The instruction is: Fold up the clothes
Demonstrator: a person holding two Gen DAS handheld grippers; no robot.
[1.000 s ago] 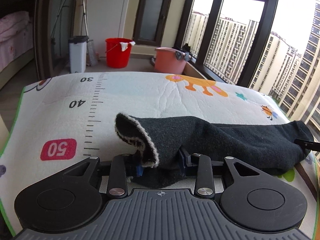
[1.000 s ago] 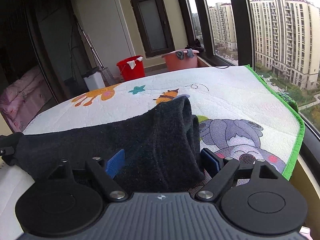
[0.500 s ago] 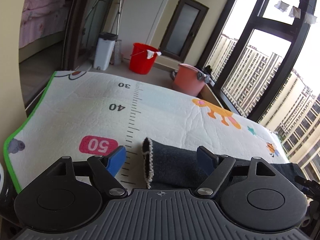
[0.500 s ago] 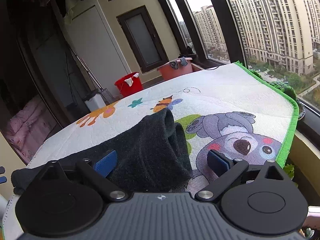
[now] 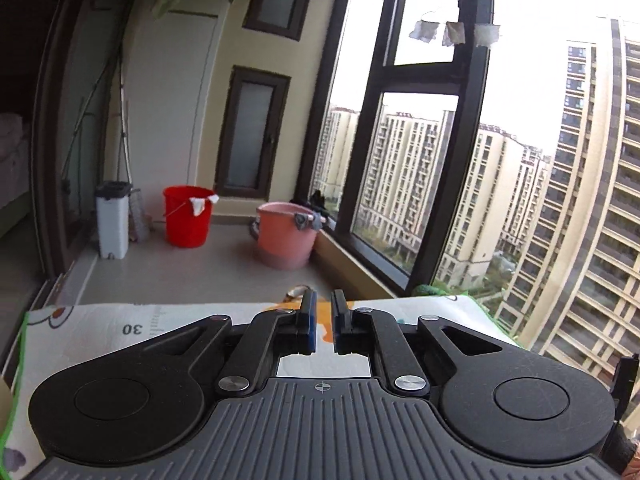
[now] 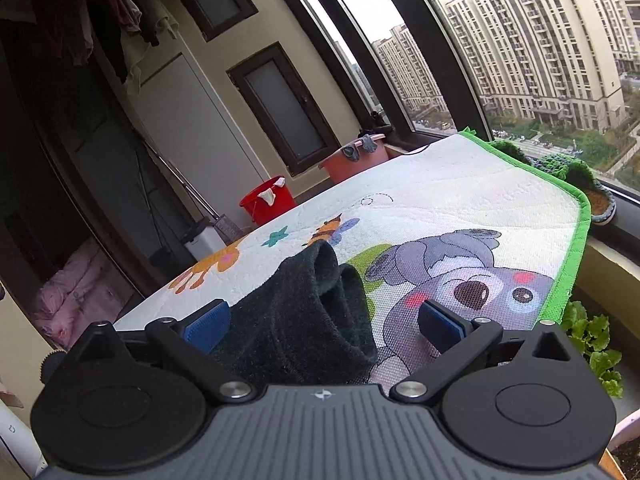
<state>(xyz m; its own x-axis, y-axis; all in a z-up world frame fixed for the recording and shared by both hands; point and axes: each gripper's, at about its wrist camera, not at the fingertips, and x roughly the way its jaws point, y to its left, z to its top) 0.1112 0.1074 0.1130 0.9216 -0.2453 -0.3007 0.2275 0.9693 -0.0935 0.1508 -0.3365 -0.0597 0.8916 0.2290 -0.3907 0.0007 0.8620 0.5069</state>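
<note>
On a printed play mat (image 6: 460, 184) spread over a bench beside tall balcony windows, a dark knitted garment (image 6: 308, 320) lies bunched in thick folds across the mat's koala picture, its near end reaching under the right gripper (image 6: 324, 322). The right gripper's jaws have just been opening and now stand wide, one blue pad (image 6: 206, 324) touching the cloth on one side and the other pad well clear over the mat, so nothing is pinched. The left gripper (image 5: 322, 322) is clenched on nothing, its jaws having just snapped together with only mat showing in the narrow slit between them; its view looks out over the mat's far edge toward a red bucket (image 5: 187, 216) and a pink tub (image 5: 286, 246) on the floor, and the garment does not appear there. Judging by the lumpy lie of the cloth, the fold looks laid over but not yet neat. To do the step well, each gripper would probably need to reopen, come down low at an outer edge of the garment rather than its thick middle, take one layer only, and draw the cloth flat before the next fold; a bite into the bunched centre risks dragging both layers and undoing the crease
</note>
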